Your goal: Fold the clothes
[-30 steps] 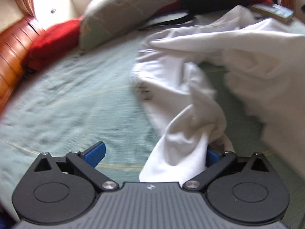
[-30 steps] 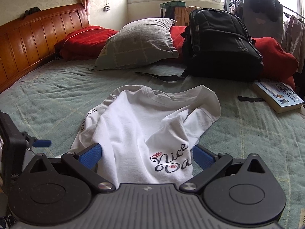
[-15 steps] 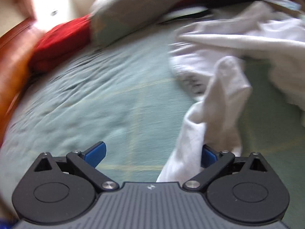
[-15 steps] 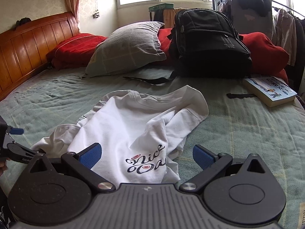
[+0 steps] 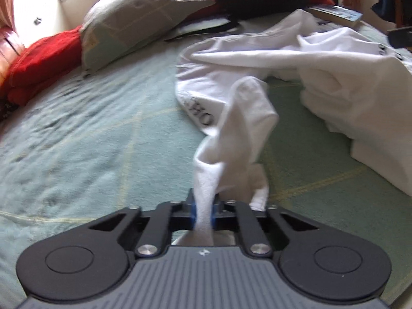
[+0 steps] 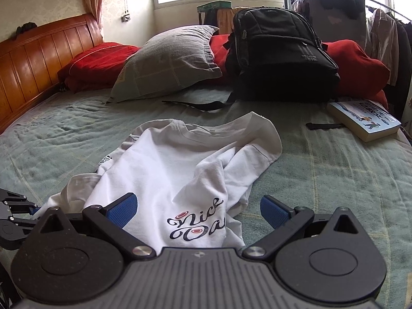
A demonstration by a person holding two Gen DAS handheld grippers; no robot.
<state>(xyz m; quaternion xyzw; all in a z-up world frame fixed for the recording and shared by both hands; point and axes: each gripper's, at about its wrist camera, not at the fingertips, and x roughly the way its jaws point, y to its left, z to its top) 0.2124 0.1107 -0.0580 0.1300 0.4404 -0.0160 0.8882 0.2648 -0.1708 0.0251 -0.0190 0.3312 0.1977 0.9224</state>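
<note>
A white T-shirt (image 6: 167, 170) with black script print lies crumpled on the green bedspread (image 6: 334, 180). In the left wrist view the same T-shirt (image 5: 257, 59) stretches away to the right, and its bunched sleeve (image 5: 247, 118) runs down into my left gripper (image 5: 204, 206). That gripper's jaws are closing, and the blue pads pinch the white fabric between them. My right gripper (image 6: 198, 207) is open just above the shirt's printed near edge, its pads clear of the cloth. The left gripper (image 6: 15, 213) also shows at the right wrist view's far left edge.
A grey pillow (image 6: 167, 59), red bedding (image 6: 97, 61) and a black backpack (image 6: 278, 56) line the far side of the bed. A book (image 6: 365, 121) lies at the right, with a black strap (image 6: 198, 104) near the pillow. The wooden headboard (image 6: 33, 59) bounds the left.
My left gripper's jaws went from wide open to shut on the sleeve, and the sleeve now lies drawn out from the shirt. The right gripper stayed open, almost still.
</note>
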